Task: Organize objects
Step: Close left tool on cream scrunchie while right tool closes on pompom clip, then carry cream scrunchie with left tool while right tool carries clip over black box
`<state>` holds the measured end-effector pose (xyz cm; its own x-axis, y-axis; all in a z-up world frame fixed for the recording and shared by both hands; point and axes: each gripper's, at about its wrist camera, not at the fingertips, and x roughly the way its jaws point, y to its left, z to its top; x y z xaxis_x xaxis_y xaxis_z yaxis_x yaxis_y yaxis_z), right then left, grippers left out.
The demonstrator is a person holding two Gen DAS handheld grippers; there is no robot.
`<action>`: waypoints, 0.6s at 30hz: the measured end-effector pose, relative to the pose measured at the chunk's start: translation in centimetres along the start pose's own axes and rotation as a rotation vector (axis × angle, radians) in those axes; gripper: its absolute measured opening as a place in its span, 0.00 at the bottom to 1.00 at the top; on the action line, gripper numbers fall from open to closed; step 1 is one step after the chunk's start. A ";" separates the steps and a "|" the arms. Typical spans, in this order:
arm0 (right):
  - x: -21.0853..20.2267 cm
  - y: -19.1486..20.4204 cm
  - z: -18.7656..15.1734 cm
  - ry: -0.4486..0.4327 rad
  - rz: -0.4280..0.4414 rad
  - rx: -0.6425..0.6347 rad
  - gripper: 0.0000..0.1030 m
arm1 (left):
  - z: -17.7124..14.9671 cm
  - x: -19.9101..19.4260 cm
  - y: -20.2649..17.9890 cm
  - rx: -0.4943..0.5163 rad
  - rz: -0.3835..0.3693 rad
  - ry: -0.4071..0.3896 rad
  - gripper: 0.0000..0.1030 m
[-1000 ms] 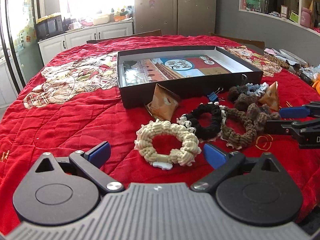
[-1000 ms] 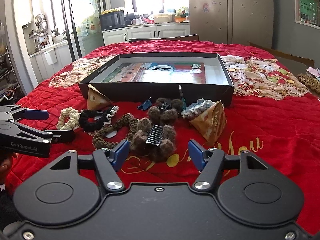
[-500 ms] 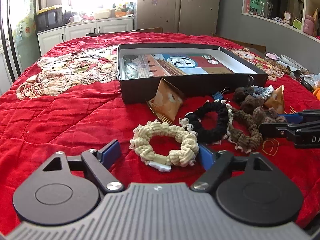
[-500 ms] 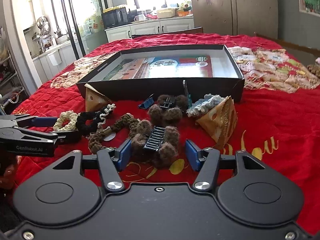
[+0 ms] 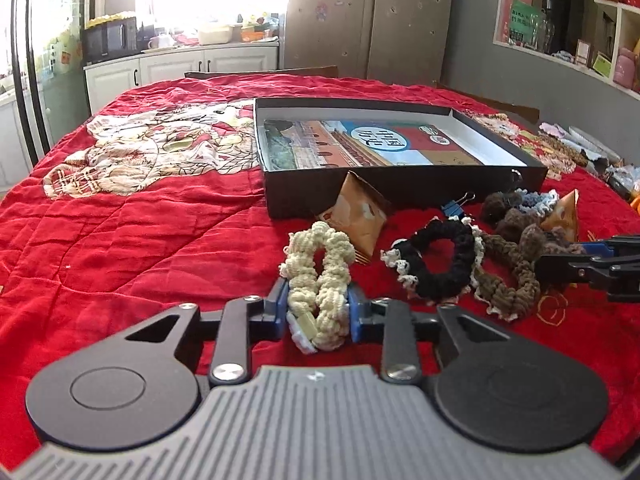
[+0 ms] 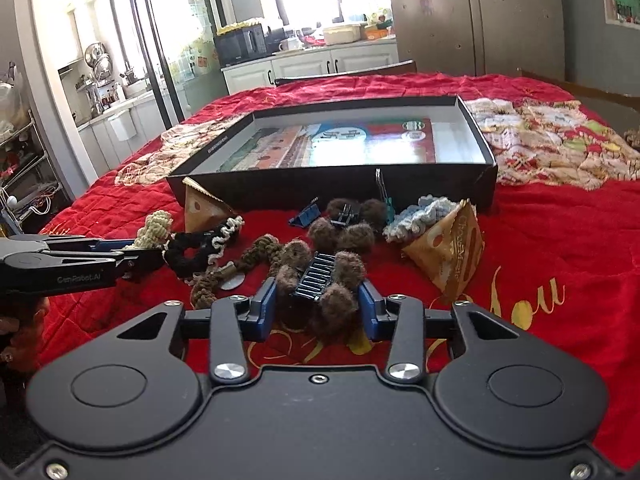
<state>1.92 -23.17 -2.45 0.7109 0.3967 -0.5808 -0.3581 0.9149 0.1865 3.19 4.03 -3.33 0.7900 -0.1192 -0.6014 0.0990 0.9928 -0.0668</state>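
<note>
My left gripper [image 5: 318, 300] is closing, and its blue pads squeeze the cream knitted scrunchie [image 5: 320, 264] into a narrow upright loop on the red quilt. From the right wrist view the left gripper [image 6: 148, 256] shows at the left edge, with the cream scrunchie [image 6: 154, 226] at its tips. My right gripper [image 6: 318, 304] is also closing. Both of its pads touch the brown fuzzy hair clip [image 6: 320, 276] that lies between them. A black open box [image 5: 400, 196] with a printed picture inside lies just beyond the pile.
A black scrunchie [image 5: 440, 256], a brown braided scrunchie [image 5: 512, 280], a tan triangular packet [image 5: 356, 212] and a blue binder clip [image 5: 454, 206] lie before the box. A second packet [image 6: 448, 248], a light blue scrunchie [image 6: 420, 212] and another brown fuzzy clip [image 6: 348, 220] sit to the right.
The left jaws have come in from wide apart and pinched the cream scrunchie from a flat ring into a tall loop. The right jaws have narrowed onto the brown fuzzy clip.
</note>
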 end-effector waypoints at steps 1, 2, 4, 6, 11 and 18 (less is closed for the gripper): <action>-0.2 0.1 0.1 -0.009 -0.004 -0.007 0.38 | 0.0 -0.1 0.1 -0.002 0.000 -0.002 0.30; -0.4 0.3 0.2 -0.019 -0.008 -0.016 0.38 | 0.1 -0.1 0.1 -0.002 0.000 -0.004 0.30; -0.9 0.5 0.4 -0.034 -0.010 -0.029 0.38 | 0.1 -0.3 0.1 0.001 0.002 -0.011 0.29; -1.3 0.6 0.7 -0.047 -0.008 -0.034 0.38 | 0.2 -0.6 0.0 0.006 0.003 -0.020 0.29; -1.9 0.5 1.4 -0.070 -0.003 -0.036 0.38 | 1.1 -1.7 -0.3 0.022 -0.001 -0.054 0.29; -2.0 0.2 4.4 -0.134 -0.031 -0.069 0.38 | 4.3 -1.7 -0.9 0.048 -0.038 -0.085 0.29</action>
<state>3.09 -23.41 2.22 0.7952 0.3790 -0.4733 -0.3722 0.9213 0.1124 4.32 3.28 1.18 0.8337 -0.1586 -0.5289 0.1570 0.9864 -0.0483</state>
